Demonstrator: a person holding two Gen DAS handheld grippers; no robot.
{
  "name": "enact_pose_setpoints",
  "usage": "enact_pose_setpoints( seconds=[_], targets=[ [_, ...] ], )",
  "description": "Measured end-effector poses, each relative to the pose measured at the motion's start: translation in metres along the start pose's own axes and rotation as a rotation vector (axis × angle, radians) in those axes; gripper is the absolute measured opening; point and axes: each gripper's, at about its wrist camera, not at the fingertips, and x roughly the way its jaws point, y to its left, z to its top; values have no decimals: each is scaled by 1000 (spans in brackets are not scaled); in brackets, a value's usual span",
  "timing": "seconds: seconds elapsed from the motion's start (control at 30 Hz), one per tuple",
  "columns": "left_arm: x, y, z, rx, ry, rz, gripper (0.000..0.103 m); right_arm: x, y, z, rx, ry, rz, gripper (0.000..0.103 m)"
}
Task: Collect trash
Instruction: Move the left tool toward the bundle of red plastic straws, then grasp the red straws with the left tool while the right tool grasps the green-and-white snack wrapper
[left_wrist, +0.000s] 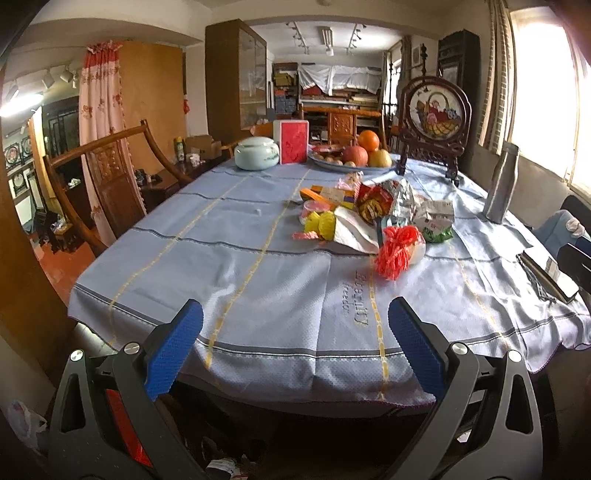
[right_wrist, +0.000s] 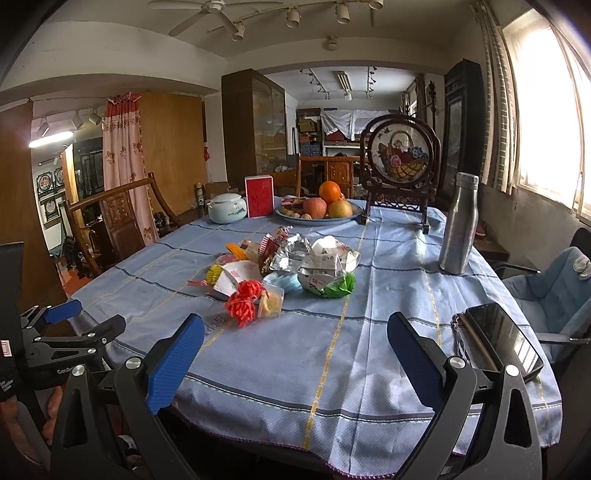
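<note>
Clearly, both tongs are waiting wide apart and empty at the near edge of the surface (left_wrist: 258, 266), probably to choose a first piece. The left tongs (left_wrist: 295, 343) and right tongs (right_wrist: 295, 354) are facing the trash pile (right_wrist: 288, 266), which is lying in front of the fruit plate (right_wrist: 317, 218), well apart from them.
</note>
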Motion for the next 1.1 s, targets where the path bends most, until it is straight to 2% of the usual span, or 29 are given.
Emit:
enact_pose_setpoints(
  seconds=[0.17, 0.33, 0.43, 0.57, 0.63, 0.73, 0.8, 0.83, 0.9, 1.1],
  targets=[
    [34, -11, -2, 34, 62, -32, 97, 23, -15, -4, 3, 46, -18, 97],
    [78, -37, 4, 107, 127, -110, 97, 57, -42, -8, 51, 95, -26, 97],
    [104, -50, 11, 136, 137, -151, 97, 71, -57, -11, 99, 67, -12, 97],
    [136, -63, 29, 144, 128, -197, 96, 91, -78, -13, 187, 119, 23, 98],
    [150, -64, 37, 131, 133, -229, 91, 96, -83, -12, 210, 129, 38, 98],
    [167, -66, 47, 121, 164, -275, 76, 104, -88, -7, 236, 122, 72, 98],
    [176, -67, 51, 117, 188, -325, 55, 109, -88, -3, 223, 130, 84, 98],
    [177, -67, 49, 111, 194, -347, 50, 110, -89, -2, 204, 139, 82, 98],
    [182, -65, 51, 91, 211, -392, 30, 115, -87, 5, 192, 148, 100, 98],
    [167, -43, 54, 45, 177, -409, 28, 138, -85, 37, 153, 172, 163, 98]
  ],
)
